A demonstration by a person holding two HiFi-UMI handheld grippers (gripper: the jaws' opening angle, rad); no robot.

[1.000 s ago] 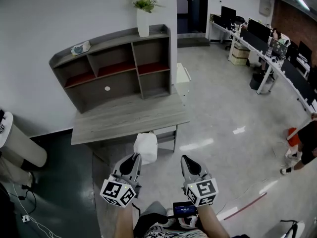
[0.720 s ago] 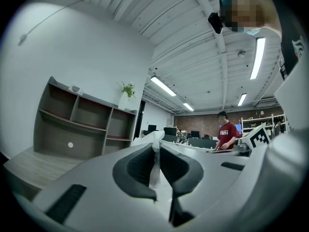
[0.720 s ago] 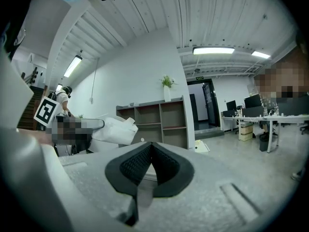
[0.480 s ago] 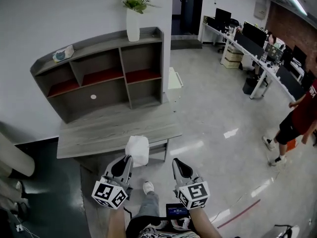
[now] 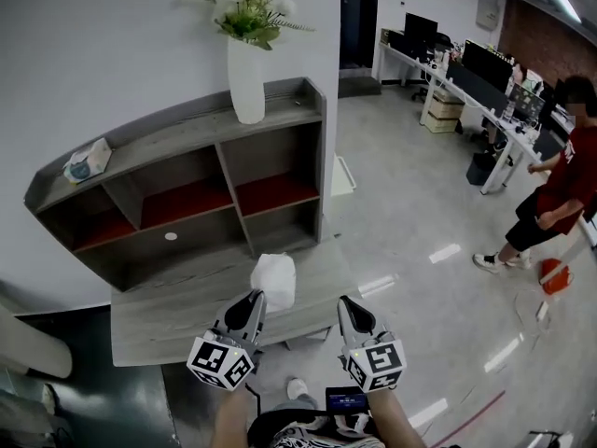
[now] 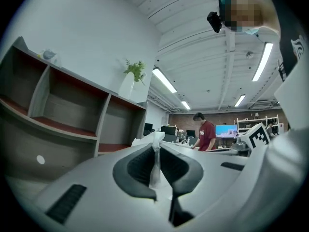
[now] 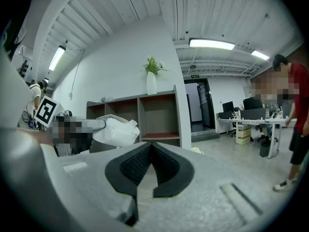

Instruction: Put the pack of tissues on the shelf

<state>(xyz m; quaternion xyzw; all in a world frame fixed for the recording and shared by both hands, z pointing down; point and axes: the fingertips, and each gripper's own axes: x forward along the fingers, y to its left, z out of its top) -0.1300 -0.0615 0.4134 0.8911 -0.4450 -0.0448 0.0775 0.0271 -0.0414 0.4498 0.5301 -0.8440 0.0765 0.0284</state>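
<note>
Setting: open office with a pale polished floor and a white wall, which a grey wood-grain desk (image 5: 177, 301) stands against.

Item 1, nearest. Right gripper (image 5: 346, 303): jaws pressed together with nothing between them. It is held level beside the left one and carries no load.

Item 2. Left gripper (image 5: 253, 297): jaws all but closed, pinching a thin fold of white wrapper. This is the only hold on the load.

Item 3. Pack of tissues (image 5: 273, 280): white and soft-sided, with a wrinkled film wrap. It hangs out from the left jaw tips, off the surface, above the desk's front part. In the left gripper view only the pinched seam and a puckered edge show. The right gripper view shows the bulk as a plump, creased pillow shape. No print can be read.

Item 4. Shelf (image 5: 187, 189): a grey unit at the back of the desk with red-lined compartments, all apparently vacant.

Item 5. On the shelf top, a white vase of flowers (image 5: 246, 80) and a small tissue box (image 5: 87, 161).

Item 6, farthest. A person in a red shirt (image 5: 562, 180) stands by rows of workstations.

Status: the pack is picked up and brought to the desk, but is not yet on the shelf. Judged to remain: reach forward, set the pack down, release.
</note>
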